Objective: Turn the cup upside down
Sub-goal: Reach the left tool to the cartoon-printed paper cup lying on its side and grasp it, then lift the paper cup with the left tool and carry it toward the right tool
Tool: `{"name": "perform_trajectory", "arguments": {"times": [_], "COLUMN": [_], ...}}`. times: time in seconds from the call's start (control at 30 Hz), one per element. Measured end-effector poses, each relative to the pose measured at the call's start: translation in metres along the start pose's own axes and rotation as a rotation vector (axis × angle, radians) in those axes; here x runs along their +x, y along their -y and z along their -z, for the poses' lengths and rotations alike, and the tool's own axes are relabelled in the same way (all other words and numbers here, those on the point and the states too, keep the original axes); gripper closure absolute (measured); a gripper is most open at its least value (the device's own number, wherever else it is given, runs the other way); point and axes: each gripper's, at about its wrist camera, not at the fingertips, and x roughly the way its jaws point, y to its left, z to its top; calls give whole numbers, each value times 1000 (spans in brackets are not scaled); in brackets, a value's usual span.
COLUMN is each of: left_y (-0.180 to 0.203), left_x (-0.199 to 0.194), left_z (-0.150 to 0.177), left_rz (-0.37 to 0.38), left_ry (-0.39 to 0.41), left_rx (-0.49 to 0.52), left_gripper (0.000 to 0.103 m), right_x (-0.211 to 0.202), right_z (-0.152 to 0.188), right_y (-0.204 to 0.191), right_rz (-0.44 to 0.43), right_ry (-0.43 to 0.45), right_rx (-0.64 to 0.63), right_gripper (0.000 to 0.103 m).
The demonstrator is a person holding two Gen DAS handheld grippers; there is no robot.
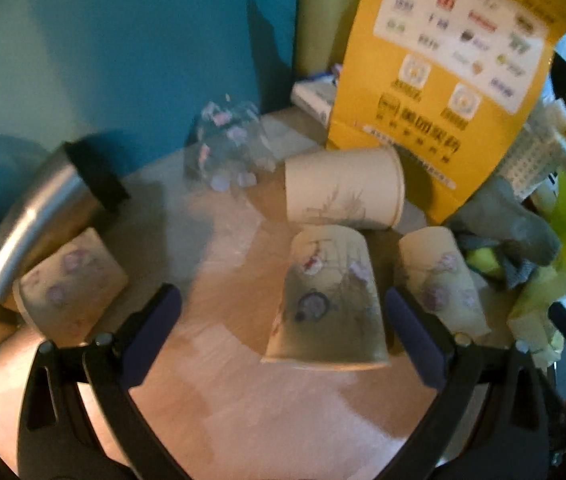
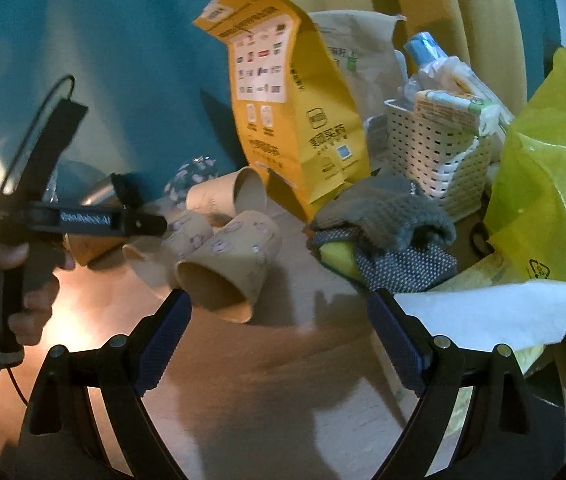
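Left gripper (image 1: 283, 320) open, fingers spread either side of the floral cream paper cup (image 1: 325, 300) lying on the wooden surface (image 1: 243, 400), long axis running away from fingers, rim nearest. Right gripper (image 2: 279, 320) open, empty, farther off.

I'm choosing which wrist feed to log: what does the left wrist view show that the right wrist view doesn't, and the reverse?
Only the left wrist view: the open left gripper, and a paper cup standing rim-down between its fingers.

Only the right wrist view: the open right gripper, the person's hand holding the other gripper, and a blue-capped bottle behind the basket.

Both: yellow paper bag, white basket, grey socks, steel tumbler, wooden table.
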Motion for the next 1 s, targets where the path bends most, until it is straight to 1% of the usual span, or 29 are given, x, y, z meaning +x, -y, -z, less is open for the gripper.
{"name": "perform_trajectory", "arguments": {"times": [0.1,0.17,0.2,0.23,0.27,0.33,0.47,0.53,0.7,0.83,0.9,1.0], "left_y": [0,2,3,4,4,3,3,-1,-6,-15,-21,-30], "left_x": [16,21,24,26,29,35,31,24,-15,-57,-79,-113], "left_z": [-1,-1,-1,0,0,1,1,4,26,60,88,137], "left_rz": [6,6,10,14,16,19,35,37,42,49,56,52], "left_ry": [-44,-57,-64,-74,-82,-97,-68,-58,-29,-6,-4,1], "left_rx": [-6,13,20,25,28,28,37,24,0,-63,-107,-185], "left_gripper": [1,2,6,14,19,37,39,39,39,39,39,39], "right_x": [4,5,5,7,7,9,7,5,-14,-38,-49,-66], "right_z": [-1,-1,0,0,0,0,-3,-4,-1,6,12,27], "right_y": [6,8,9,9,9,7,4,2,-13,-28,-36,-54], "right_rz": [-2,-5,-5,-6,-8,-9,-4,-2,-18,-44,-59,-102], "right_ry": [-3,-3,-3,-4,-7,-14,-7,-5,4,13,10,-16], "right_rx": [19,18,18,18,16,13,6,7,-12,-24,-32,-44], "right_gripper": [11,11,11,11,11,11,11,11,11,11,11,11]}}
